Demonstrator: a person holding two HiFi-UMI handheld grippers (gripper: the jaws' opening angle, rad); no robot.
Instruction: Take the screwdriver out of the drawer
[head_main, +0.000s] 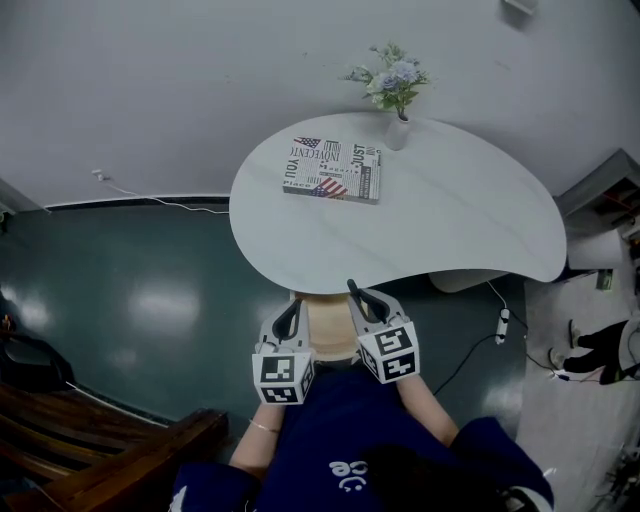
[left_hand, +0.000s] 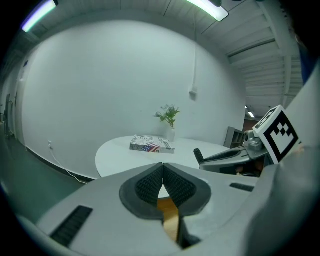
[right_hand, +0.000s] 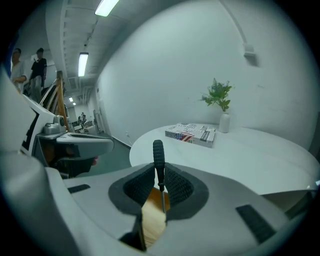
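Extraction step judged nearly done: screwdriver (right_hand: 158, 157) clamped upright in right gripper (right_hand: 159, 175) jaws, handle proud of the pads, above the wooden drawer (head_main: 328, 322) under the near desk (head_main: 450, 220) edge. Left gripper (left_hand: 163, 172) jaws together, empty. Next move: carry clear, keep the clamp firm.

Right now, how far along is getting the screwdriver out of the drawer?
Nearly done. The right claw is shut on the screwdriver, handle up, and it looks clear of the wooden drawer below. The left claw is shut and empty. Left to do: set the screwdriver down, perhaps on the white table; the drawer looks open.
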